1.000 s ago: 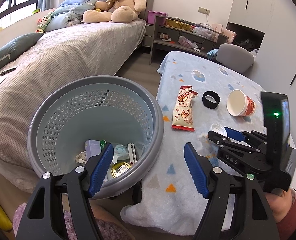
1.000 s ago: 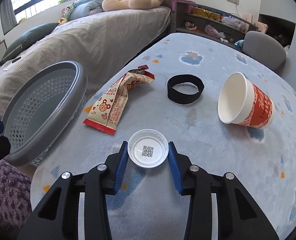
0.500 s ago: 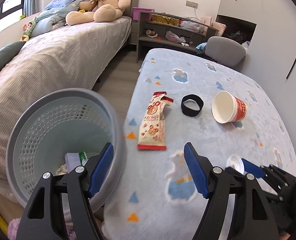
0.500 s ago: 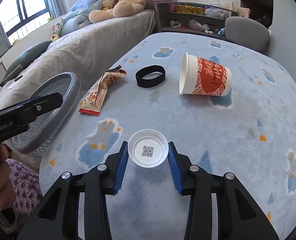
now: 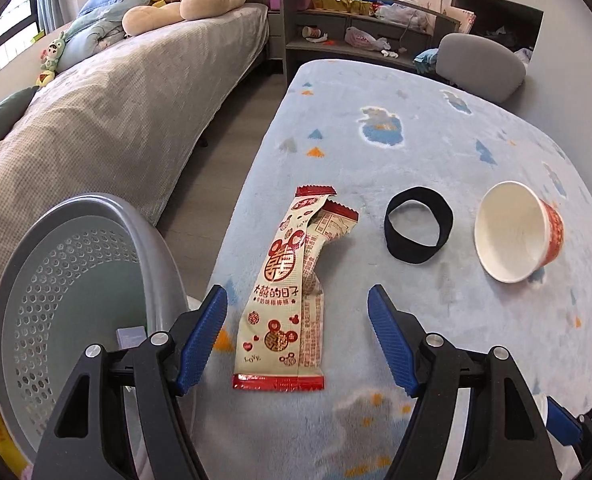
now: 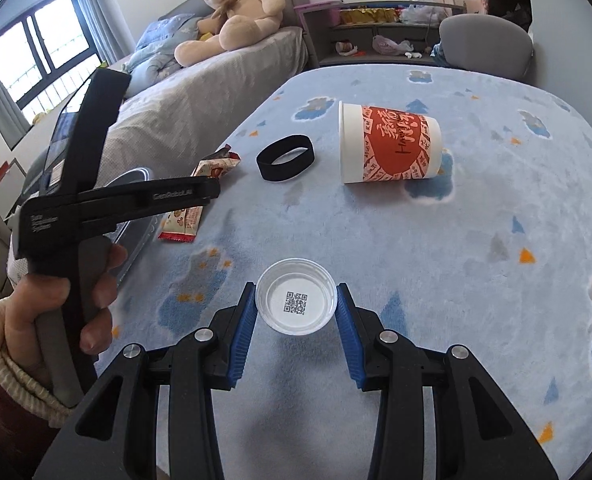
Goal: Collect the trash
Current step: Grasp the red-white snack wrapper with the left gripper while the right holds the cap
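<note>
**Beside the bin: one claw loaded, one lining up on the wrapper**

Beside the grey perforated plastic waste bin (image 5: pixel 80 280), on the worktop (image 5: pixel 436 152) covered in a pale blue fleece blanket, a cream-and-red crinkled snack wrapper (image 5: pixel 292 296) is lying flat with its torn end pointing away from the bin. The left claw (image 5: pixel 296 336) is standing wide open and empty above the wrapper's nearer end, one blue pad on each side of it, not touching it. The right claw (image 6: pixel 296 312) is gripping a small clear plastic lid with a QR code (image 6: pixel 296 301) by its rim, partly closed on it, farther from the bin than the wrapper.

The wrapper is looking light, thin and limp, so it is likely sagging once lifted and may slip from a loose pinch; taking it across its narrow width near the middle seems the safest hold. The lid is looking stiff but slick, and a rim grip could let it pop out if squeezed unevenly.

Beyond the wrapper from the bin, a black fabric band (image 5: pixel 418 224) and a tipped red-and-white paper cup (image 5: pixel 516 232) are waiting.

Only the left wrist view is showing inside the bin, where a small box is sitting. Only the right wrist view is showing the lid clearly, the cup's printed side and the person's hand (image 6: pixel 76 300) on the left claw's handle.
</note>
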A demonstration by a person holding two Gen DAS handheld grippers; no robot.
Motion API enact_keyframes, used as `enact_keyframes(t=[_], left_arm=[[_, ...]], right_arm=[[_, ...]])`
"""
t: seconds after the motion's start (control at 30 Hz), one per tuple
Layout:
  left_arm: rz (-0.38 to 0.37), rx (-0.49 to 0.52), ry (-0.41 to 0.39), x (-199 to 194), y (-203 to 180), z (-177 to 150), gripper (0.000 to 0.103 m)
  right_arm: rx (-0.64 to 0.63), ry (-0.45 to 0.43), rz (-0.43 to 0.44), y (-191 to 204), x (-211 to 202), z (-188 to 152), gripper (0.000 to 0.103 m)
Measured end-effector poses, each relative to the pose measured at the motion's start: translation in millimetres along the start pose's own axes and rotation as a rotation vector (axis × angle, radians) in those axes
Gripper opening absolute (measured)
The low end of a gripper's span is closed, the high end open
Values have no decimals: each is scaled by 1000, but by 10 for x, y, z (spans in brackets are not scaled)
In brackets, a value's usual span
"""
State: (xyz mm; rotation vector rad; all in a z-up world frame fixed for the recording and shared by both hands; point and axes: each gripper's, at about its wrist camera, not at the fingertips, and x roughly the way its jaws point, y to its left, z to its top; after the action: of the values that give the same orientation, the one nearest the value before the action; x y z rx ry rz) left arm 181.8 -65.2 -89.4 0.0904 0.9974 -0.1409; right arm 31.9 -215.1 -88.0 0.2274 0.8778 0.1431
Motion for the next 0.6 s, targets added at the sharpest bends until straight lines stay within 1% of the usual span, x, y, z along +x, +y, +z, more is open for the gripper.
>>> enact_keyframes(t=[0.1,0.2,0.33,0.4,0.47,0.5,0.53,0.6], left_arm=[[17,4,17,123,-41,52,70],[40,14,15,192,-68,74,70],[39,19,18,271,-86,103,69],[32,15,11,280,-72,114,65],[16,12,11,269,-65,110,51],[14,10,10,252,-65,102,46],[13,11,10,233,-62,88,38],[1,10,15,196,-58,46,38]], right_arm=[[3,0,13,-13,-14,-13,39],[8,0,20,-34,-24,-13,39],[18,2,28,-64,-29,-15,39],[19,0,30,-72,-41,-9,39],[19,-2,33,-81,-45,-3,39],[20,-2,33,-86,-44,-1,39],[21,-2,33,-87,-43,-1,39],[21,0,32,-96,-35,1,39]])
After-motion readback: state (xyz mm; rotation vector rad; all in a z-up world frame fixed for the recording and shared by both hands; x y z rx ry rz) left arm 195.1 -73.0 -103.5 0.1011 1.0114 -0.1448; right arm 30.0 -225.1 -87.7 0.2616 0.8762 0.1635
